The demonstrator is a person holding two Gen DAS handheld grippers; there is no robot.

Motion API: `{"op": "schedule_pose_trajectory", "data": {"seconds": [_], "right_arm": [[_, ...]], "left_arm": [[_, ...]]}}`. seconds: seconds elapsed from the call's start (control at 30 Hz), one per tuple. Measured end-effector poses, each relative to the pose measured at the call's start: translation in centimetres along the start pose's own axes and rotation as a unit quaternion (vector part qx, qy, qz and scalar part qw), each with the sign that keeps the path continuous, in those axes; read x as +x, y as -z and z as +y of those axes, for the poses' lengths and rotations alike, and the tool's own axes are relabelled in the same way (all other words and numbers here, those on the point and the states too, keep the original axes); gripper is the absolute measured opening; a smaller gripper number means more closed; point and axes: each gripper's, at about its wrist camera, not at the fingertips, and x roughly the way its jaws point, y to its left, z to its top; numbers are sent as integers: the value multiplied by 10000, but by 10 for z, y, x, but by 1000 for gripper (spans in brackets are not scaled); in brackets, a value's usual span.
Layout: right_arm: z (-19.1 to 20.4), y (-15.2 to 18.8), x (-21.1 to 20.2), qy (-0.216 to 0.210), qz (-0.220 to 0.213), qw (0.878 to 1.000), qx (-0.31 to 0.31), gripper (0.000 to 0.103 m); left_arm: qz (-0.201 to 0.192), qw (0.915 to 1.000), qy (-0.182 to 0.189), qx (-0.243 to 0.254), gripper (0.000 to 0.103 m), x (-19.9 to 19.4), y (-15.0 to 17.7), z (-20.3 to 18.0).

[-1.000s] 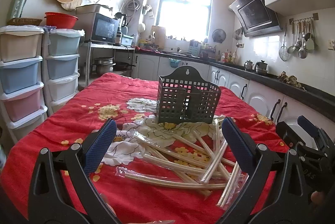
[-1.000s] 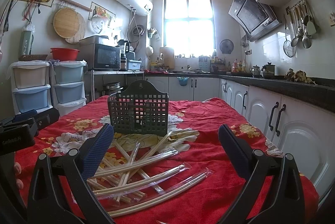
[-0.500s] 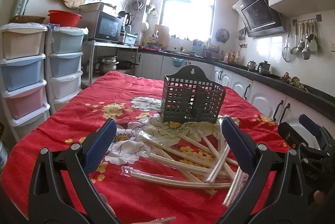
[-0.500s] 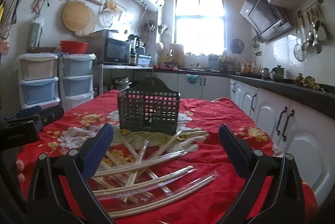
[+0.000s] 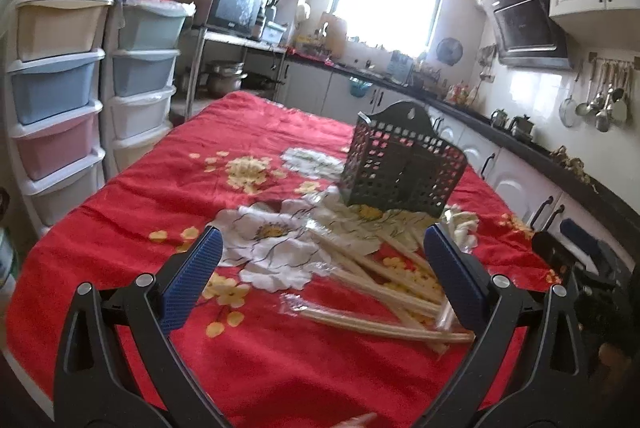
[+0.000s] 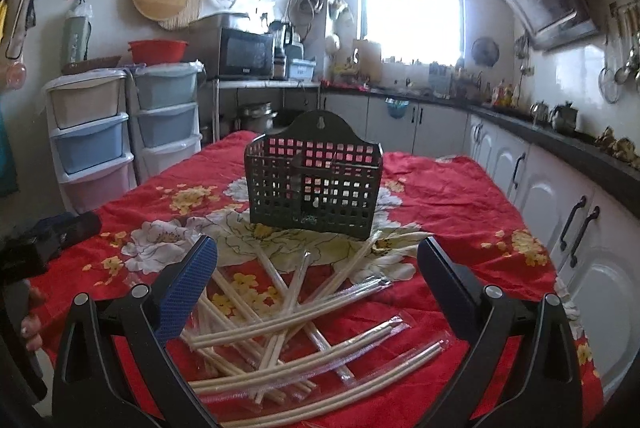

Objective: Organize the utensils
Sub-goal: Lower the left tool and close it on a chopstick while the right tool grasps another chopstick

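Though fingers [image 6: 188, 288] apart, chopsticks [image 6: 296, 324] between.

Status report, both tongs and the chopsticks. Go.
Left tongs open, empty. Right tongs open, empty. Plastic-wrapped pale wooden chopsticks piled on red floral tablecloth; dark perforated plastic basket upright behind. Nothing blocking.

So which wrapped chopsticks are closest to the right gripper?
The curved pair at the very front of the pile, its wrapper end nearest the right gripper; the others lie farther back, toward the basket.
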Motion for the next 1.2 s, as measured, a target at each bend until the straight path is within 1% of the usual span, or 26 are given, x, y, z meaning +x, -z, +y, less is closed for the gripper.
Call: {"op": "schedule_pose_trajectory", "data": {"seconds": [0.13, 0.27, 0.37, 0.43, 0.5, 0.53, 0.57, 0.63, 0.73, 0.77, 0.87, 1.0, 1.2], "right_arm": [[-12, -9, 27, -65, 492, 9986, 204, 97], [-25, -14, 54, -97, 926, 9949, 378, 97], [-31, -17, 68, -53, 1124, 9929, 381, 97], [-35, -18, 74, -73, 1157, 9925, 383, 97], [-38, -20, 80, -70, 1213, 9919, 383, 96], [-39, -21, 82, -72, 1245, 9915, 381, 96], [-42, -20, 85, -60, 1299, 9908, 384, 92], [-45, -20, 93, -93, 1448, 9887, 384, 87], [-49, -18, 108, -115, 1723, 9841, 422, 84], [-50, -17, 114, -105, 1834, 9820, 431, 82], [-54, -13, 128, -144, 2041, 9777, 467, 78], [-56, -11, 140, -245, 2216, 9732, 557, 73], [-64, -11, 155, -333, 2396, 9673, 758, 69]], "left_arm": [[262, 9995, 143, -124, 93, 5, -1, 6], [563, 9981, 142, -214, 93, 14, 0, 9], [720, 9966, 262, -303, 93, 18, 2, 11], [845, 9953, 294, -361, 93, 23, 3, 11], [1017, 9925, 439, -512, 92, 28, 5, 14], [1076, 9915, 454, -567, 89, 30, 6, 15], [1162, 9899, 501, -639, 84, 32, 7, 16], [1307, 9870, 554, -751, 77, 37, 10, 18], [1622, 9786, 659, -1077, 70, 46, 16, 25], [1722, 9759, 663, -1165, 70, 49, 19, 27], [1917, 9712, 605, -1277, 69, 55, 25, 30], [2081, 9670, 569, -1354, 69, 63, 30, 31], [2187, 9636, 688, -1375, 58, 72, 31, 26]]}}
